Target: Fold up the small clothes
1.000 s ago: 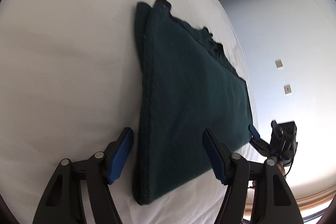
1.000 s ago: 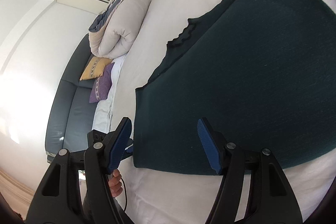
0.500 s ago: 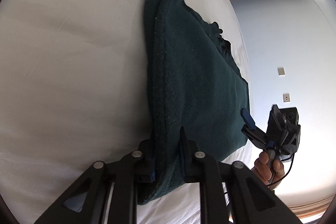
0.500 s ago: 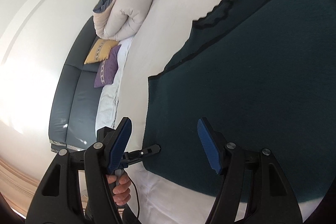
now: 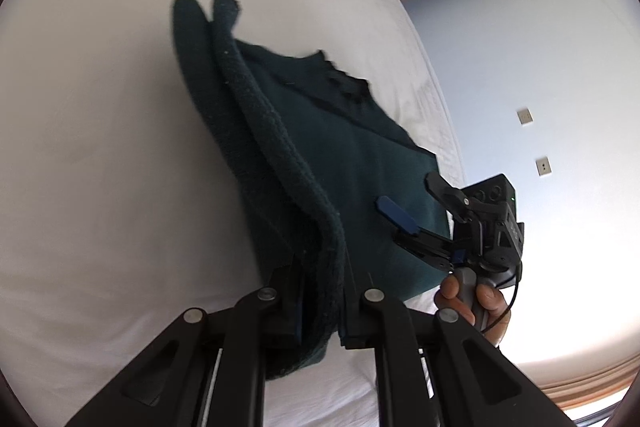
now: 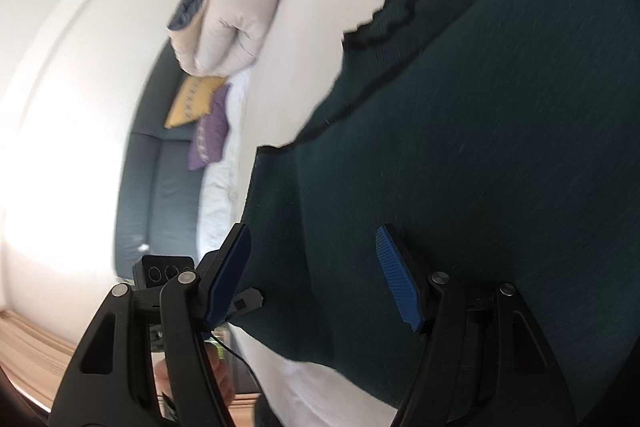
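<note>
Since the earlier frame, the left claw [image 5: 320, 311] has gone from spread either side of the garment's near edge to pinching it, and that edge now stands lifted off the bed. Its jaws are closing the last fraction, with the thick double hem of the dark green garment [image 5: 304, 155] caught between them.

Left wrist view: the claw points downward along the garment's length. The pinched hem rises toward the camera as a ridge, while the far end still lies flat on the white bed [image 5: 100, 147]. To the right, the right claw [image 5: 416, 207] reaches in over the garment's other near corner, one blue pad above the cloth; the person's hand [image 5: 472, 301] grips its handle from below.

Right wrist view: the right claw [image 6: 316, 275] is spread, tilted slightly downward, its blue pads [image 6: 396, 279] hovering over the garment [image 6: 480, 131] without pressing it. The cloth fills most of the frame, its near edge on the bed [image 6: 316, 27]. Behind the left finger, part of the left claw's body shows; its jaws are hidden there.
</note>
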Demonstrator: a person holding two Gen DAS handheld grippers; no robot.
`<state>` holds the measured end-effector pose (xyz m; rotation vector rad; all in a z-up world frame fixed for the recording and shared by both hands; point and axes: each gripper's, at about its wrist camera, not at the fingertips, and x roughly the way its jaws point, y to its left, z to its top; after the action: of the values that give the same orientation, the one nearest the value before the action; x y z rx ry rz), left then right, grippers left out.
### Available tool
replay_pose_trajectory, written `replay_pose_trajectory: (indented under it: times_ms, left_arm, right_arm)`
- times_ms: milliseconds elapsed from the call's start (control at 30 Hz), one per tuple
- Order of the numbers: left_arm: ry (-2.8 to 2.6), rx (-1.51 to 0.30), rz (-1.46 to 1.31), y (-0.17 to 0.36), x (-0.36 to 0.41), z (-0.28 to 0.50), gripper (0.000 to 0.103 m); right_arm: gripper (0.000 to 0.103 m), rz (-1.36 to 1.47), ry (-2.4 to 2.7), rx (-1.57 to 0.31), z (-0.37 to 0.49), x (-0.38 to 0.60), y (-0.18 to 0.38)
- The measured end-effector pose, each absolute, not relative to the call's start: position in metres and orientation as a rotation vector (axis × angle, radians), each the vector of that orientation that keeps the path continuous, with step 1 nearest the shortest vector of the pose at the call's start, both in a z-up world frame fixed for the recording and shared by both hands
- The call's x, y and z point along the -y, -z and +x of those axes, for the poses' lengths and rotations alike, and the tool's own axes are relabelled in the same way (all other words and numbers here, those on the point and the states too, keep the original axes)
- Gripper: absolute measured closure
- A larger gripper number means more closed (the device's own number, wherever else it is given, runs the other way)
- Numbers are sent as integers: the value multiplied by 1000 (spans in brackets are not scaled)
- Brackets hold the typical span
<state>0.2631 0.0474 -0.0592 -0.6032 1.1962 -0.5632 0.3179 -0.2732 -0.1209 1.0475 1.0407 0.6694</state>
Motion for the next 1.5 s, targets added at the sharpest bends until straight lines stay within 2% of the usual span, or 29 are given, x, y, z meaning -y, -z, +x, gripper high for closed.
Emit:
replay_pose_trajectory:
  times_ms: [133,200,400,433,467,500,533,567,633,800,933,1033,1100,1167,1267,1500]
  left_arm:
    - [616,-1189,-505,38,13,269,92]
    - [654,-1191,-462,33,51,272,92]
    - [752,-1219,-365,58,141,272,91]
    - [776,-1229,-357,66,153,271,88]
    - [793,-1238,-355,72,161,269,80]
    - [802,-1242,-359,77,164,268,76]
    - [815,-1243,-373,79,166,265,65]
    - [829,-1236,-385,79,165,262,50]
    - [836,-1204,-374,71,156,254,38]
    - [836,-1106,-379,46,111,239,32]
    - [787,-1093,-447,53,77,241,29]
    - [771,-1121,-508,69,70,252,29]
    - [773,-1122,-509,70,72,250,29]
    - [777,-1125,-513,74,68,245,29]
    - [781,-1129,-534,75,70,243,29]
    - [802,-1130,-521,69,75,243,29]
  right_arm:
    - [38,1181,-733,-978,324,311,120]
    - [26,1272,-774,-942,327,331,120]
    - [23,1284,-763,-939,336,384,121]
    - [23,1283,-745,-943,336,390,123]
    - [23,1277,-736,-945,335,394,124]
    - [20,1264,-712,-965,335,399,128]
    - [19,1259,-694,-981,335,402,133]
    - [19,1259,-690,-989,336,403,135]
    - [20,1254,-691,-998,336,406,139]
    - [20,1145,-682,-1049,338,403,131]
    - [22,1045,-646,-1089,331,390,126]
    - [41,936,-577,-1140,332,378,124]
    - [71,879,-546,-1174,333,372,126]
    - [84,849,-510,-1190,331,371,128]
    - [89,806,-473,-1182,328,374,124]
    - [91,697,-435,-1125,323,396,94]
